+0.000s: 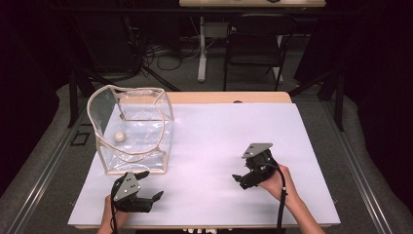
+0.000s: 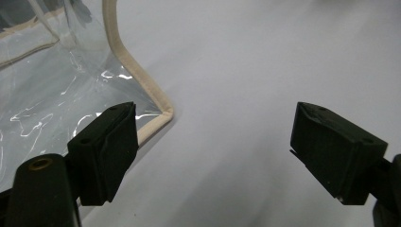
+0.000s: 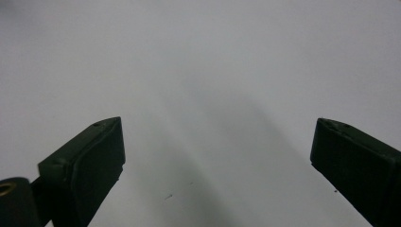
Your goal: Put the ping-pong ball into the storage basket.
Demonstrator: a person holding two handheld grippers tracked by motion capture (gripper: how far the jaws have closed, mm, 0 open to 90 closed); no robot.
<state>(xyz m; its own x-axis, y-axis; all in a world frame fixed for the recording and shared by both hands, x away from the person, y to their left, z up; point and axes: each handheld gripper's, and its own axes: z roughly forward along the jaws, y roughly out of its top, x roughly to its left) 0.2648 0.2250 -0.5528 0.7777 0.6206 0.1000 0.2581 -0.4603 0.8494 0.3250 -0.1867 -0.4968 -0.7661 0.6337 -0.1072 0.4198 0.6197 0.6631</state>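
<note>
Left gripper view has your left gripper (image 2: 215, 137) with its jaws spread wide and nothing between them, its near jaw just beside the front corner of the clear bag (image 2: 56, 90), where the beige trim (image 2: 142, 80) bends and runs along the bottom edge. From the high view, that gripper (image 1: 146, 187) sits just in front of the bag (image 1: 134, 129), apart from it and not touching, which reads as a staging position for taking hold of the trimmed edge. The bag stands upright and open at the top on the white sheet (image 1: 209, 141), its walls holding shape on the stiff piping, so the mouth is free for access from above. A small white ball (image 1: 119, 136) rests on the floor inside the bag, toward its far-left side, contained and not free to roll off. Your right gripper (image 1: 239, 179) is well apart from the bag, to its right, held low over bare sheet; in the right gripper view its jaws (image 3: 215, 156) are likewise wide apart and empty, over plain white surface. Judged from this layout, no grasp is yet made; the left tool is the one placed to act on the bag.
</note>
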